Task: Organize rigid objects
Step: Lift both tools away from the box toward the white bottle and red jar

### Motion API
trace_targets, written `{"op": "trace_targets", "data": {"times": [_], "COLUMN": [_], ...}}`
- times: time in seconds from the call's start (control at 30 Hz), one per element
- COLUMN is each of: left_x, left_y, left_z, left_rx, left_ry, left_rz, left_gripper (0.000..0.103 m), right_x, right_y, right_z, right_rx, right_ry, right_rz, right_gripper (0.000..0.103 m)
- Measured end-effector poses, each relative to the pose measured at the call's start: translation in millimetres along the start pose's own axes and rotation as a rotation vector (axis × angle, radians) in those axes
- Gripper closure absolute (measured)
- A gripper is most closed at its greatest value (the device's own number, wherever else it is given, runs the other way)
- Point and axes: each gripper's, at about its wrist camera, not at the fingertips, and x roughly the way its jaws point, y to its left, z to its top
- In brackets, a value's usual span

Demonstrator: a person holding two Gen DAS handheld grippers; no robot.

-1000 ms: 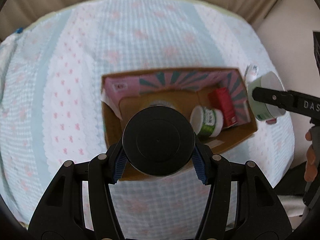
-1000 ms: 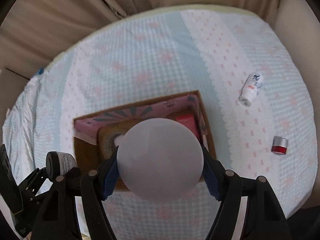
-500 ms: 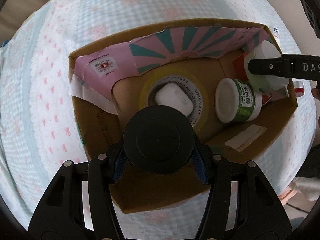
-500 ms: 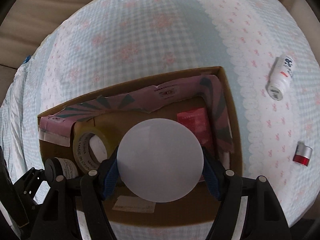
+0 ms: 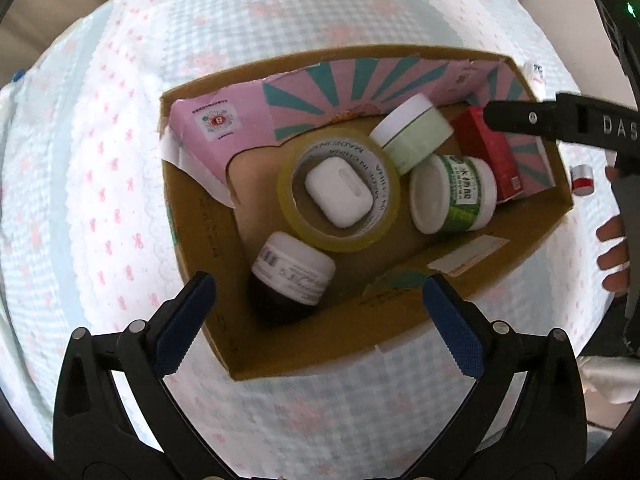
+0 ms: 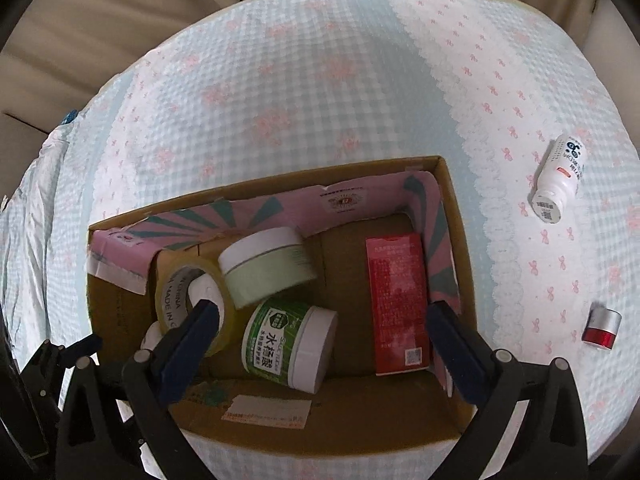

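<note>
**Both grippers open above the box, two jars now inside**

Nearest to the cameras, the left gripper point(image 5: 318, 294) and the right gripper point(image 6: 320, 318) both hang over the cardboard box point(image 5: 320, 344), pointing down. Their jaws are opening wide and nothing is between the pads. I judge this is a release: the dark jar with a white label point(image 5: 294, 270) lies on its side just under the left gripper, and the pale green jar point(image 6: 266, 266) leans on the roll of tape point(image 6: 188, 300) below the right one.

Deeper in the box, a white earbud case point(image 5: 338, 192) sits inside the tape ring, a green-labelled jar point(image 6: 288, 344) lies beside it, and a red carton point(image 6: 396, 300) lies along the pink inner flap.

Outside the box, a white bottle point(image 6: 556, 178) and a small red and silver cap point(image 6: 602, 328) wait on the cloth, so the task seems unfinished.

The surface is a soft checked bedcover point(image 6: 300, 80) with pink bows; behind it hang beige curtains point(image 6: 120, 12).
</note>
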Motion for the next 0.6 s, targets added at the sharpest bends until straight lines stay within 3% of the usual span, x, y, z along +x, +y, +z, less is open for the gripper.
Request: {"op": "trace_targets", "data": {"times": [0.6], "left_x": [-102.7], "left_y": [2.0], "left_z": [-31.7], "left_rx": [-0.089], "left_ry": [-0.16], "left_rz": [0.046], "left_gripper": [0.0], "right_x": [-94.8], "right_y": [23.3], "right_z": [-38.5], "right_rx": [-0.029], "right_ry": [-0.104], "right_rz": [0.023], "right_gripper": [0.0]}}
